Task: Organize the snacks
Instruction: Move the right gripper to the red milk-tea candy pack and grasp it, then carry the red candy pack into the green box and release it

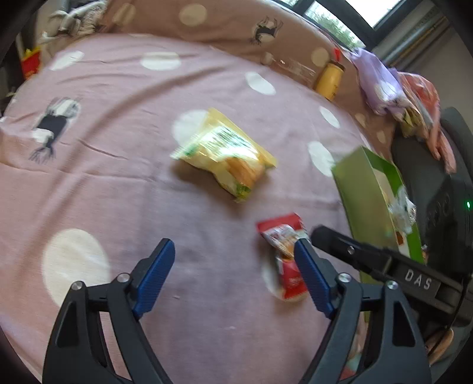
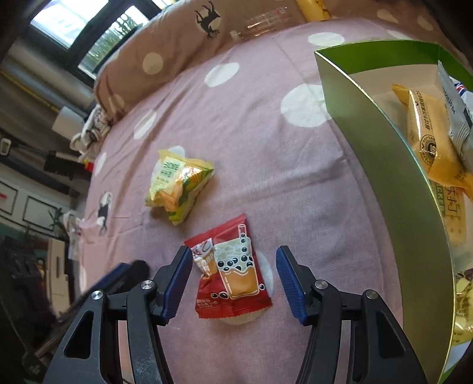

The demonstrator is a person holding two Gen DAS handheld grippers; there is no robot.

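Observation:
A red snack packet (image 2: 233,271) with a bubble-tea picture lies flat on the pink dotted bedsheet (image 2: 266,165). My right gripper (image 2: 232,280) is open with its jaws either side of the packet, just above it. A yellow-green snack bag (image 2: 177,186) lies farther out on the sheet. A green box (image 2: 381,165) at the right holds several snack packets (image 2: 428,133). In the left wrist view my left gripper (image 1: 233,277) is open and empty above bare sheet; the red packet (image 1: 285,254) lies by its right finger, the yellow bag (image 1: 227,153) ahead, the green box (image 1: 366,195) at right.
A brown dotted pillow (image 1: 236,26) runs along the bed's far edge, with a yellow bottle (image 1: 328,78) and a clear bottle (image 1: 292,66) against it. Purple and pink bags (image 1: 384,85) lie at the far right. A black device (image 1: 437,195) sits beyond the box.

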